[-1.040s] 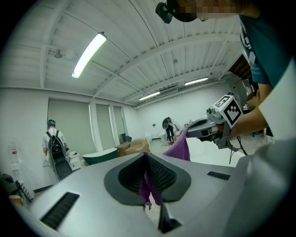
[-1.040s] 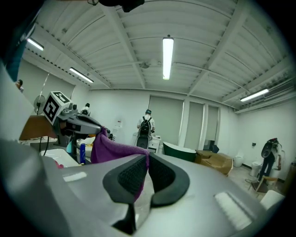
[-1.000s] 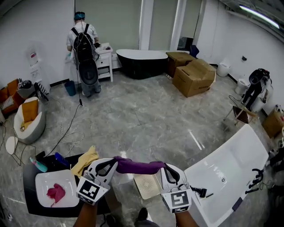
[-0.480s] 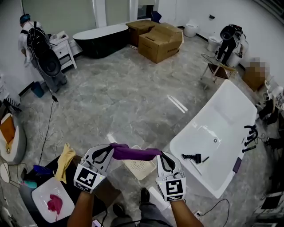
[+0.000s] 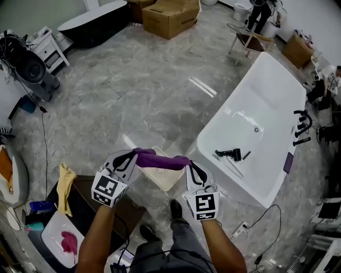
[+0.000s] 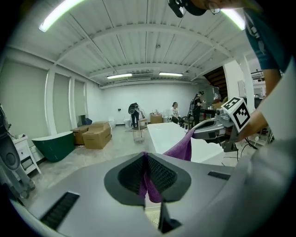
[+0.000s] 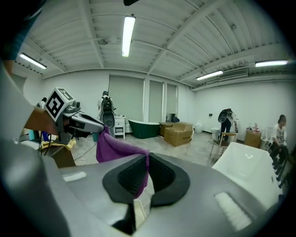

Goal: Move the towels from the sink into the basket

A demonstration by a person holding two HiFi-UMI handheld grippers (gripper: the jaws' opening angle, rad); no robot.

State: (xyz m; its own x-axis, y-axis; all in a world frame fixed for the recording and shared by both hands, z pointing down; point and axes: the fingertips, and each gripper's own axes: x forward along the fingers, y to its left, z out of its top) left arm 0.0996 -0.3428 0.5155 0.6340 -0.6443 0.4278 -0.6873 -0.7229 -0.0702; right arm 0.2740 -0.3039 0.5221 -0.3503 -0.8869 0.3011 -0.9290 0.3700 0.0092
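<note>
A purple towel (image 5: 162,161) hangs stretched between my two grippers at mid height. My left gripper (image 5: 137,154) is shut on its left end and my right gripper (image 5: 187,162) on its right end. In the left gripper view the towel (image 6: 180,148) runs from my left gripper (image 6: 145,155) across to the other one. The right gripper view shows the same towel (image 7: 115,150) pinched in my right gripper (image 7: 147,157). A white perforated basket (image 5: 162,178) sits on the floor right under the towel. The white sink (image 5: 50,240) at lower left holds a pink towel (image 5: 68,242).
A yellow towel (image 5: 65,184) drapes over the dark counter (image 5: 90,197) beside the sink. A large white bathtub (image 5: 261,133) with black fittings (image 5: 229,154) stands to the right. Cardboard boxes (image 5: 170,13) and a black tub (image 5: 93,24) stand far off. A cable (image 5: 45,138) trails over the floor.
The view has swung down and right, away from the sink. Both grippers kept hold of the purple towel, which now hangs directly over the basket.
</note>
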